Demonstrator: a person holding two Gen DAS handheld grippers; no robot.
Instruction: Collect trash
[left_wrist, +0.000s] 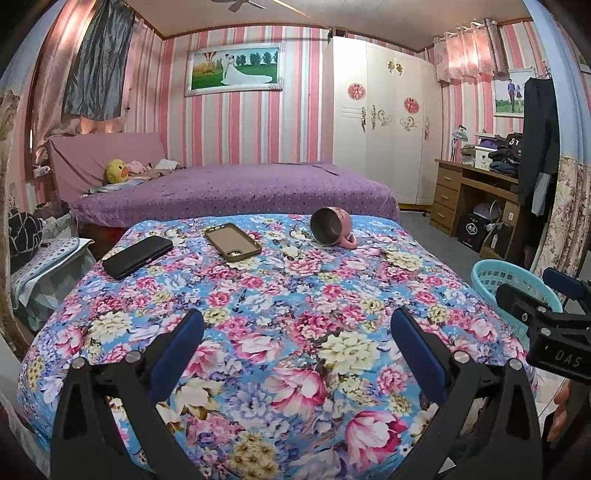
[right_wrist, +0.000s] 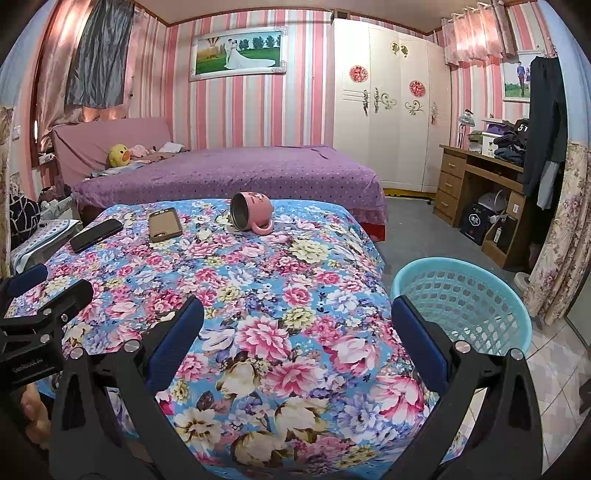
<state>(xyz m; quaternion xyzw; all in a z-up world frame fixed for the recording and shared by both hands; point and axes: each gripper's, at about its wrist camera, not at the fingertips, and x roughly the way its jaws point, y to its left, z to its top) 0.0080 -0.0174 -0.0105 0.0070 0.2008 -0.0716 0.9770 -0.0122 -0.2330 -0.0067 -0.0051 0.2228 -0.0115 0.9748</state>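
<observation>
Floral cover (left_wrist: 295, 295): cup (left_wrist: 332, 230) on its side at far end, well beyond both grippers (left_wrist: 295, 347) (right_wrist: 295, 347), jaws spread, empty; basket (right_wrist: 461, 302) right.

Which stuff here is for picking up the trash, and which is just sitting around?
For the job:
- blue basket, on the floor right of the table
- left gripper and right gripper, both open

Just lying about:
- pink mug, tipped over
- black phone
- brown phone case
- yellow duck toy
</observation>
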